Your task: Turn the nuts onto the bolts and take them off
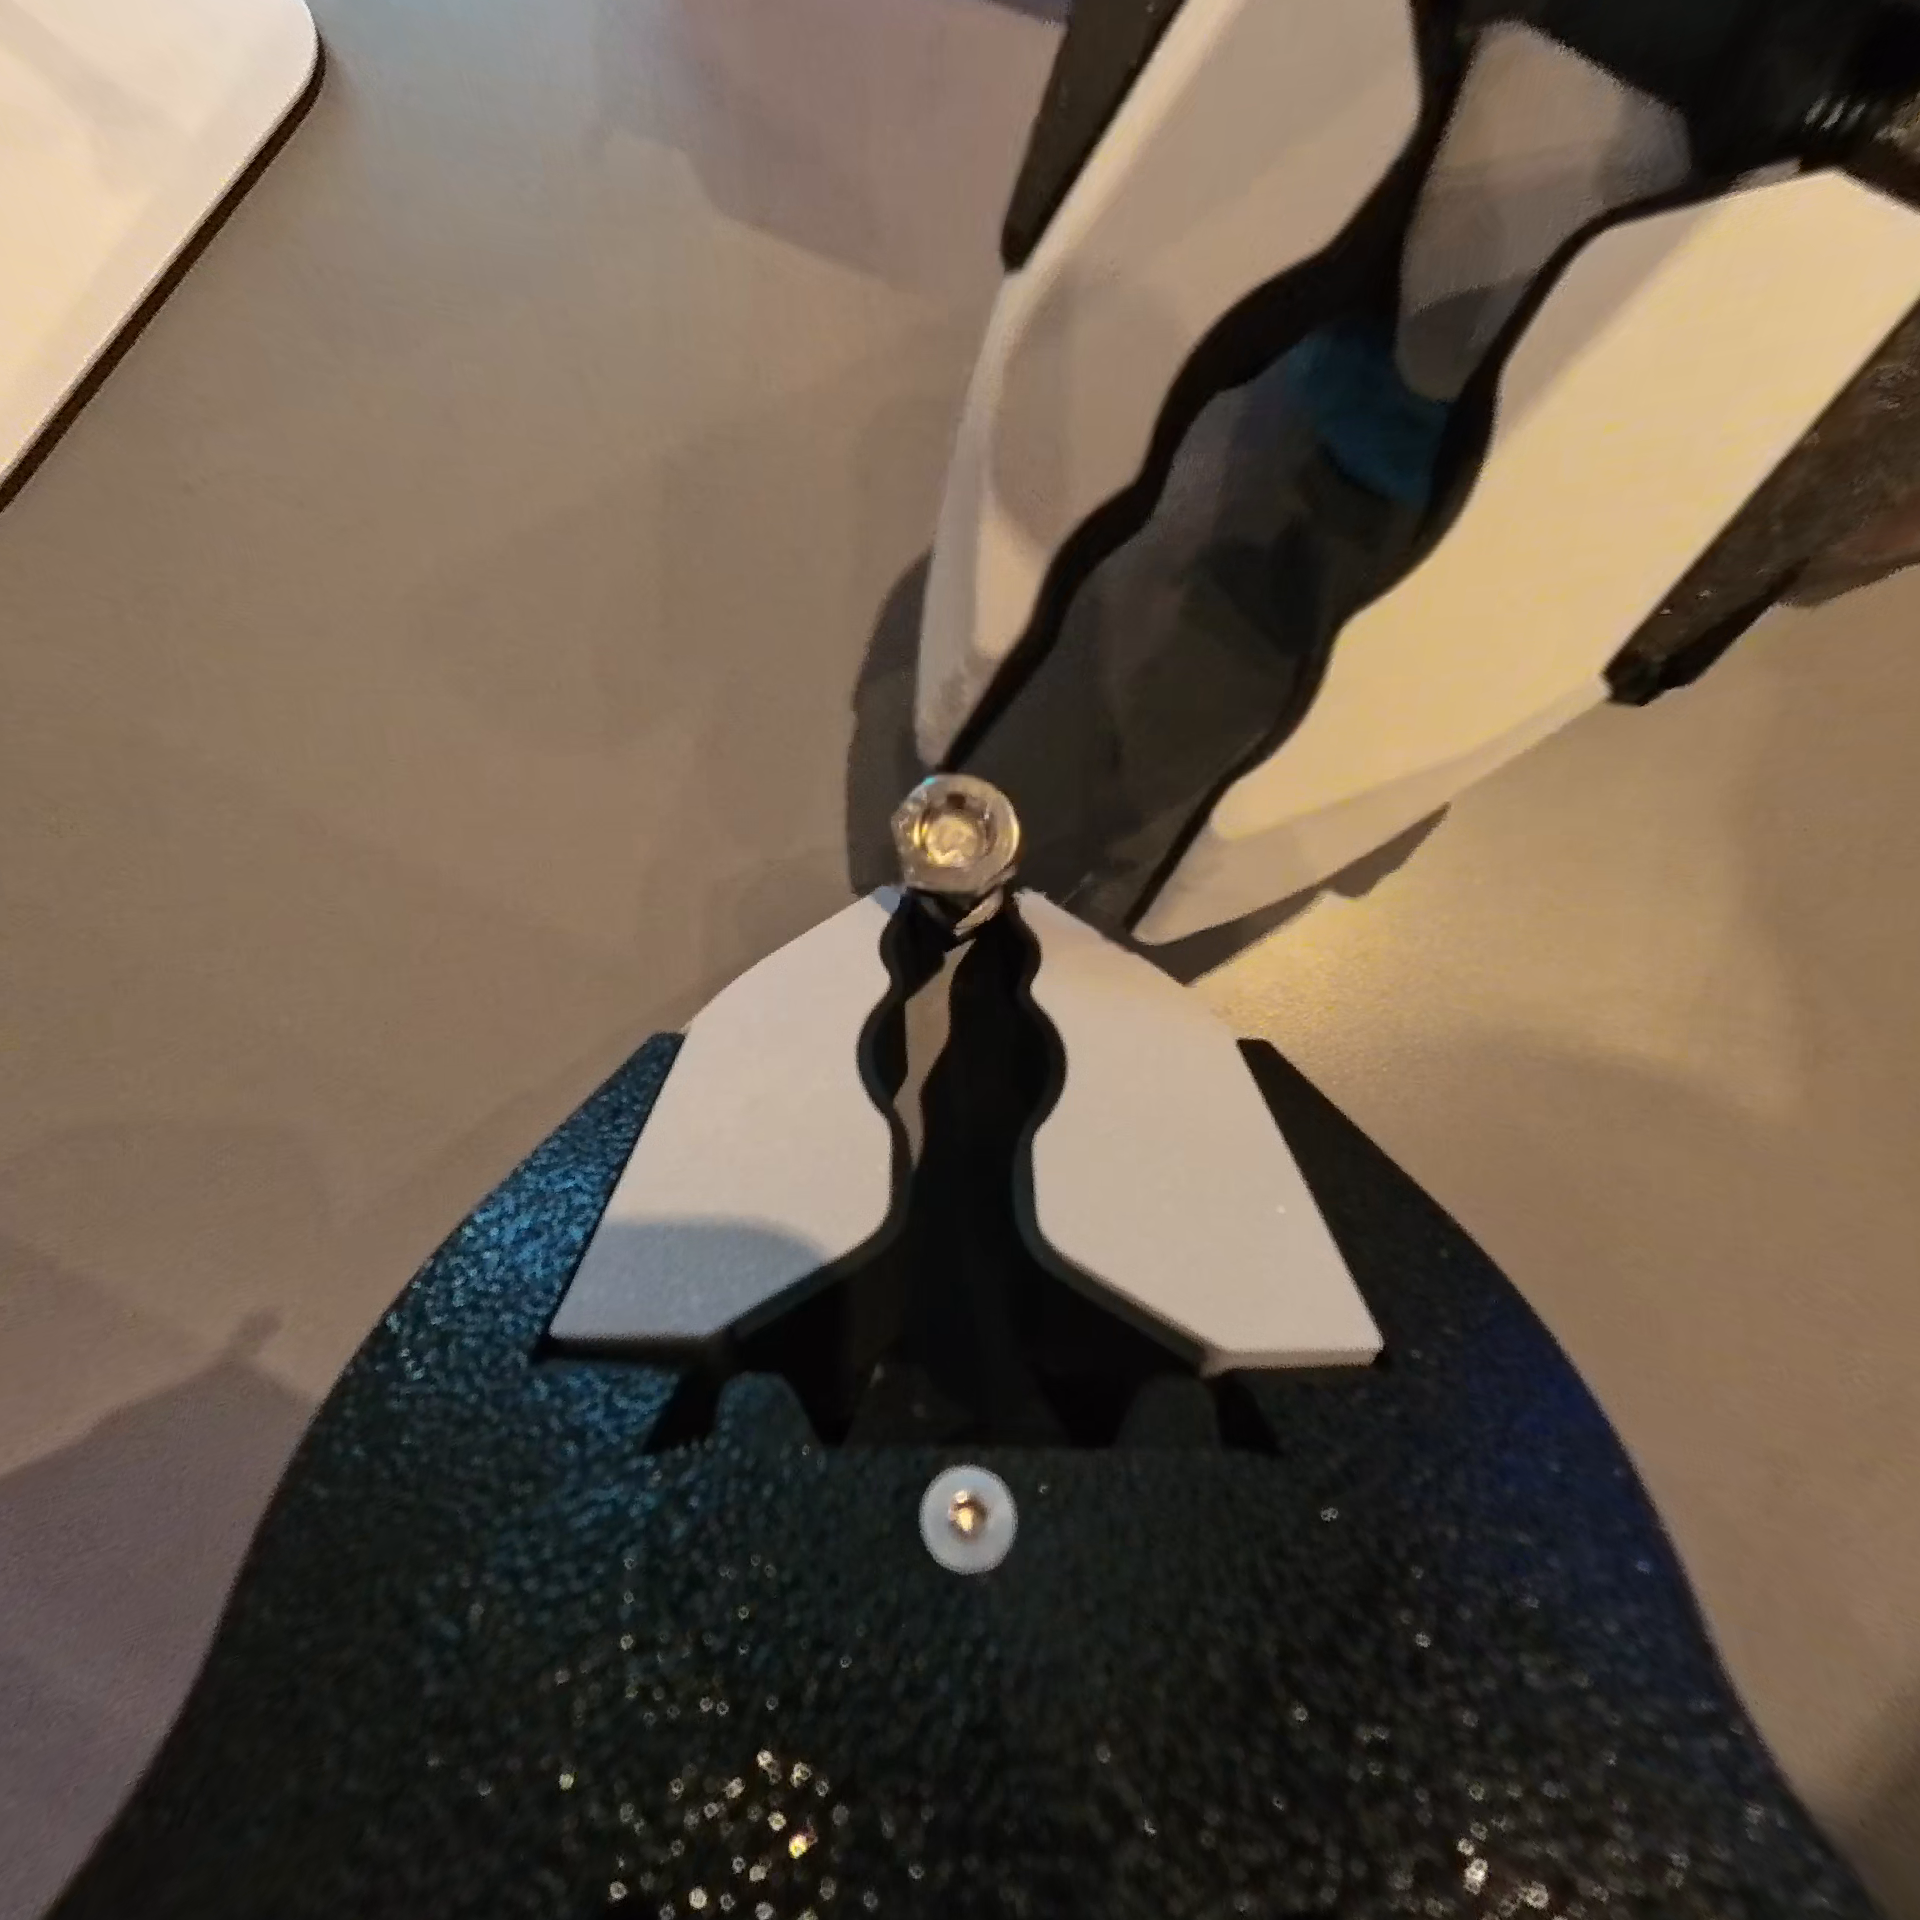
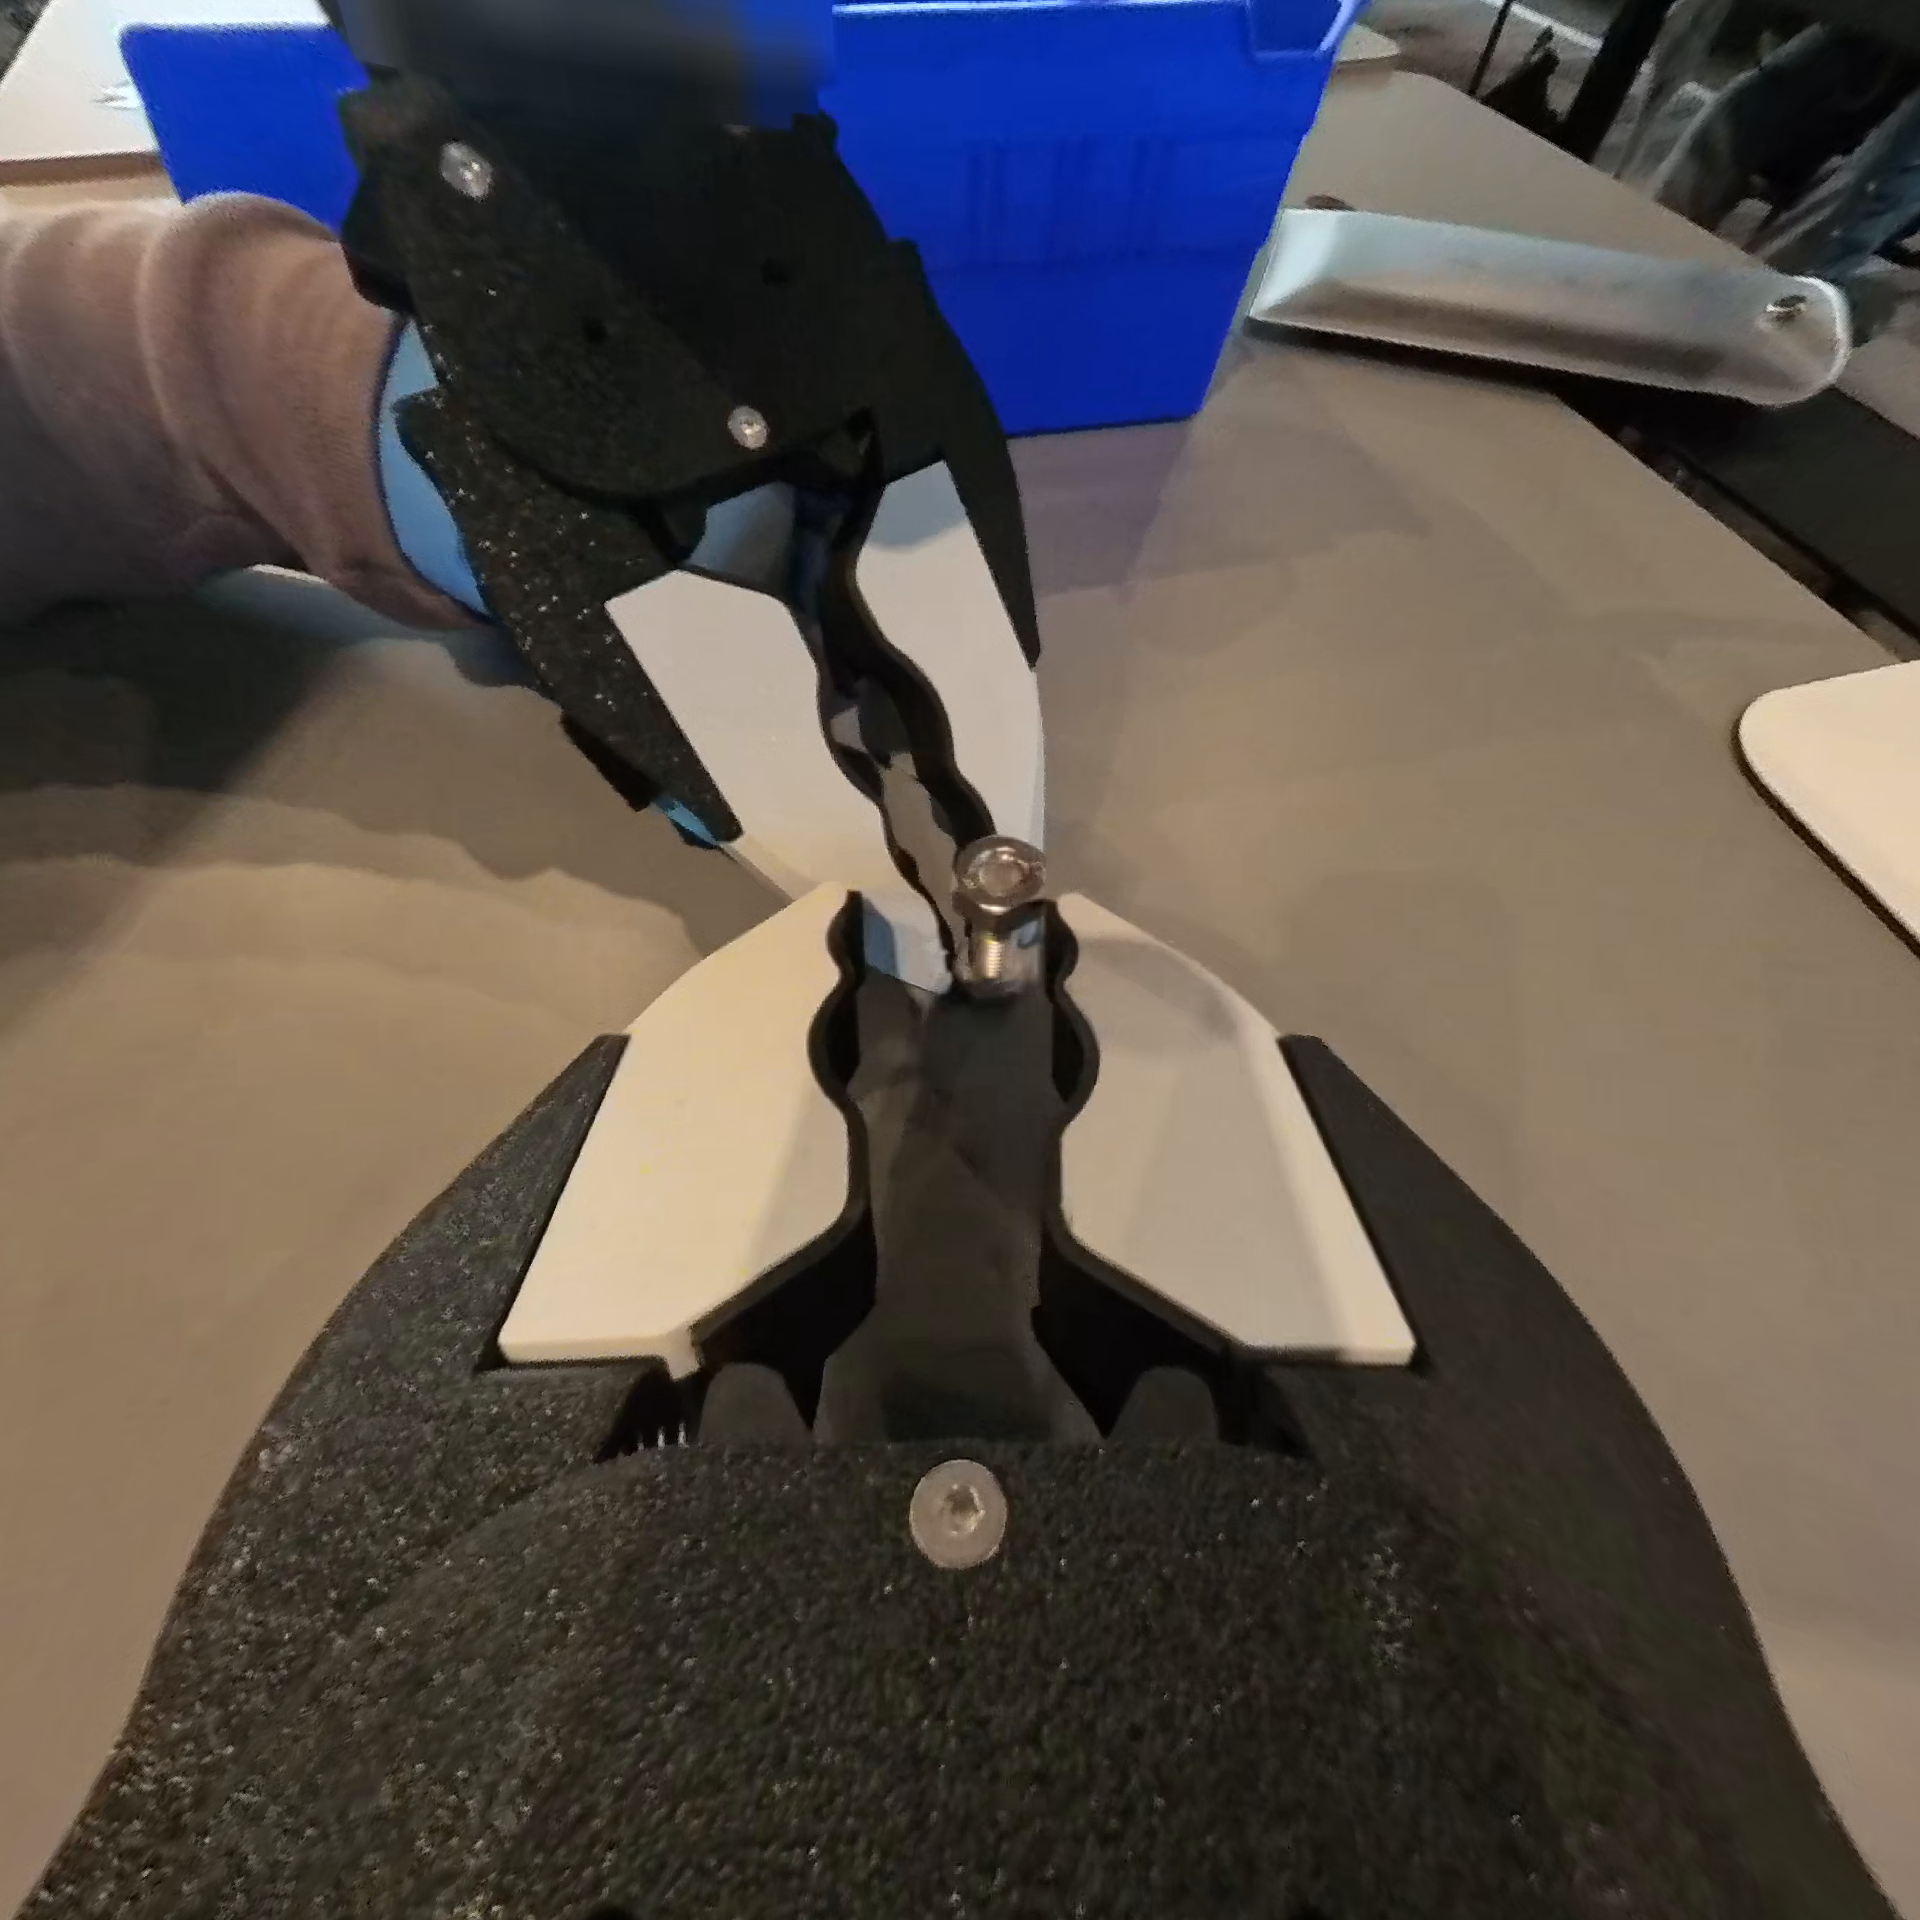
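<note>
Grey table (image 2: 1455, 727) under me, blue bin (image 2: 1060, 208) at the back, pale mat (image 2: 1849, 790) off to the right. My left gripper (image 1: 956, 914) is nearly shut, its tips pinching the shank of the bolt (image 1: 958, 836), which stands upright above the table, head up. My right gripper (image 2: 956, 935) is partly open and brackets the same bolt: one tip touches, the other is apart. The nut (image 2: 992, 920) sits just under the head, I think. I judge this a turning step: next I must close my right jaws on the nut, then twist while my left holds firm.
</note>
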`<action>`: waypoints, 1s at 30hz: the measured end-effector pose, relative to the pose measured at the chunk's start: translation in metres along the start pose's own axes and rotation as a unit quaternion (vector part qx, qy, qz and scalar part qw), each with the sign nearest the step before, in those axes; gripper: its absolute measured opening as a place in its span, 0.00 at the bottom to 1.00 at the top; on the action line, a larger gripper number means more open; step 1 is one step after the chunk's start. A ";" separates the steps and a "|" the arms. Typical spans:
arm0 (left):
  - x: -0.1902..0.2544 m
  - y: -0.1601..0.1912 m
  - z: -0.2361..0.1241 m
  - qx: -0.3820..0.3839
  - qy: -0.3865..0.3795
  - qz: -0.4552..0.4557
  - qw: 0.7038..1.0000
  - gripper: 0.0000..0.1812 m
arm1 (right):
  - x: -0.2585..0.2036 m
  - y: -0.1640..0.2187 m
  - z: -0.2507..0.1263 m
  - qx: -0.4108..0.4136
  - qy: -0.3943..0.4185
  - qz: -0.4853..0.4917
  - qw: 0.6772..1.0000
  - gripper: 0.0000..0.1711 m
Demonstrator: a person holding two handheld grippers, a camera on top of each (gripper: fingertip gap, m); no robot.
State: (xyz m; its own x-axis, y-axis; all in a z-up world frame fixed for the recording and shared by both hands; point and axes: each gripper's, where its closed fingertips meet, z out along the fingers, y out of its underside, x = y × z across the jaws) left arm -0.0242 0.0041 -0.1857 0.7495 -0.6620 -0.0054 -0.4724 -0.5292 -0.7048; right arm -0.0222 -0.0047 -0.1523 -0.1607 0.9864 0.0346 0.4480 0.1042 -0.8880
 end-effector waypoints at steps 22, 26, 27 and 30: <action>0.000 0.000 0.000 0.000 0.000 0.000 1.000 0.08 | 0.005 -0.004 -0.003 0.018 0.018 0.003 1.000 0.21; 0.000 0.000 0.000 0.001 -0.001 -0.001 1.000 0.08 | -0.007 0.002 0.000 -0.006 -0.017 -0.002 1.000 0.11; 0.000 0.000 0.000 0.000 -0.001 -0.001 1.000 0.08 | -0.012 0.001 -0.003 0.002 -0.029 -0.004 1.000 0.06; 0.000 0.000 0.000 0.000 -0.001 -0.001 1.000 0.08 | -0.007 -0.005 -0.008 0.029 0.000 -0.007 1.000 0.08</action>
State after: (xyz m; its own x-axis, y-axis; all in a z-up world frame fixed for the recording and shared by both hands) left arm -0.0245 0.0045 -0.1856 0.7507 -0.6606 -0.0052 -0.4714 -0.5301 -0.7048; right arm -0.0167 -0.0111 -0.1443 -0.1663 0.9850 0.0466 0.3933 0.1096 -0.9129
